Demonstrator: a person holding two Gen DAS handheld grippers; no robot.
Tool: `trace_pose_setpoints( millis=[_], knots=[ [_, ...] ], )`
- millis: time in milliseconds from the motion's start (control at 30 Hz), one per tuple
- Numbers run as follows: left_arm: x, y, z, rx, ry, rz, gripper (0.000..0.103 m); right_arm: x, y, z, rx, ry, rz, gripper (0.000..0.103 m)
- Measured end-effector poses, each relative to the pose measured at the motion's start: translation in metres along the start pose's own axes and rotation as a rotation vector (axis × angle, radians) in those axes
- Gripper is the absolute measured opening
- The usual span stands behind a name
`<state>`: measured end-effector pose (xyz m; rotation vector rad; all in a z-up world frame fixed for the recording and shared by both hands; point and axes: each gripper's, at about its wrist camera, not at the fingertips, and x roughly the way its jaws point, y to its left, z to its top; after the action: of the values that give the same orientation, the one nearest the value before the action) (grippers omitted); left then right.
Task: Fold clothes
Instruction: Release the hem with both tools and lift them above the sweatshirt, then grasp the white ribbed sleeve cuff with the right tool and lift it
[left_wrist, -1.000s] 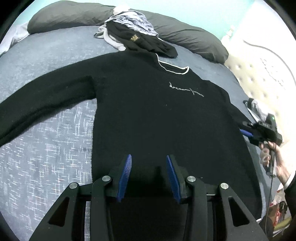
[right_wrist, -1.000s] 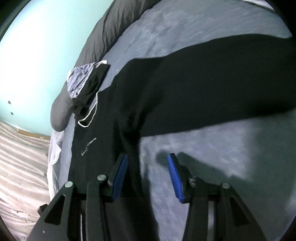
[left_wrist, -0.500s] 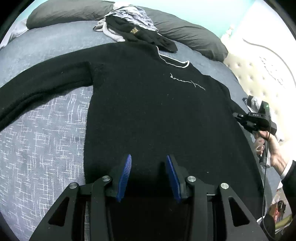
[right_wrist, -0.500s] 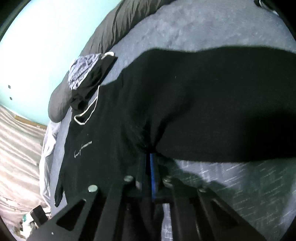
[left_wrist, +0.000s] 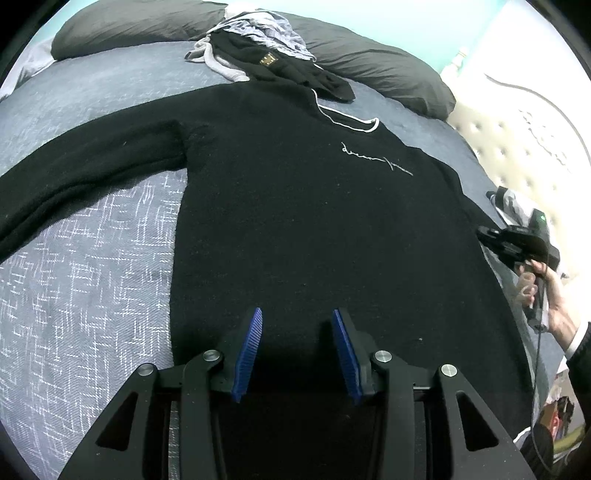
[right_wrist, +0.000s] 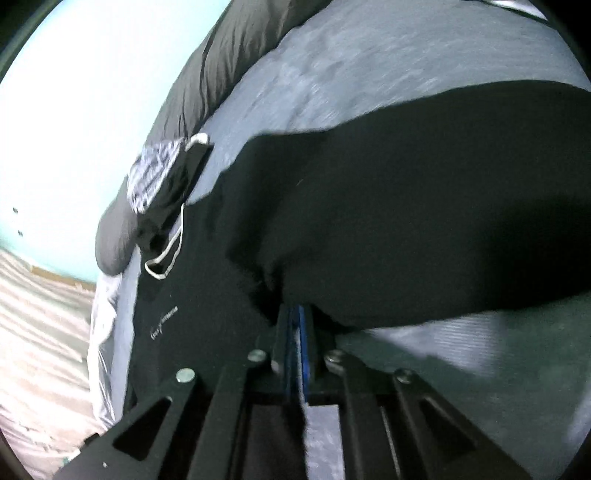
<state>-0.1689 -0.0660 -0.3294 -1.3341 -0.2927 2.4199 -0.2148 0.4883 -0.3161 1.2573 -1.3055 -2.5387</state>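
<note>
A black sweater (left_wrist: 314, 229) lies spread flat on a grey bed (left_wrist: 85, 266). The left tool (left_wrist: 295, 354) hovers half-open above its hem. The right tool (right_wrist: 297, 332) pinches the sweater's side, its jaws having just eased slightly.

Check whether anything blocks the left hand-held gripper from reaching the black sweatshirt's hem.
Nothing visible does. The left hand-held gripper hangs open right over the black sweatshirt near its hem, with only bare fabric between its fingers. The pile of clothes lies far off by the collar.
</note>
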Motion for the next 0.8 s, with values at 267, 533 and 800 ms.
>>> trace_pose_setpoints(
  millis=[267, 533, 800],
  knots=[
    [-0.002, -0.005, 0.003, 0.009, -0.011, 0.002, 0.047, -0.112, -0.052, 0.021, 0.060, -0.234, -0.161, 0.043],
    [-0.004, -0.008, 0.003, 0.019, -0.020, 0.010, 0.048, -0.191, -0.119, 0.014, 0.245, -0.412, -0.296, 0.056],
    [-0.001, -0.007, 0.003, 0.022, -0.020, 0.024, 0.048, -0.199, -0.149, 0.009, 0.305, -0.500, -0.388, 0.056]
  ],
)
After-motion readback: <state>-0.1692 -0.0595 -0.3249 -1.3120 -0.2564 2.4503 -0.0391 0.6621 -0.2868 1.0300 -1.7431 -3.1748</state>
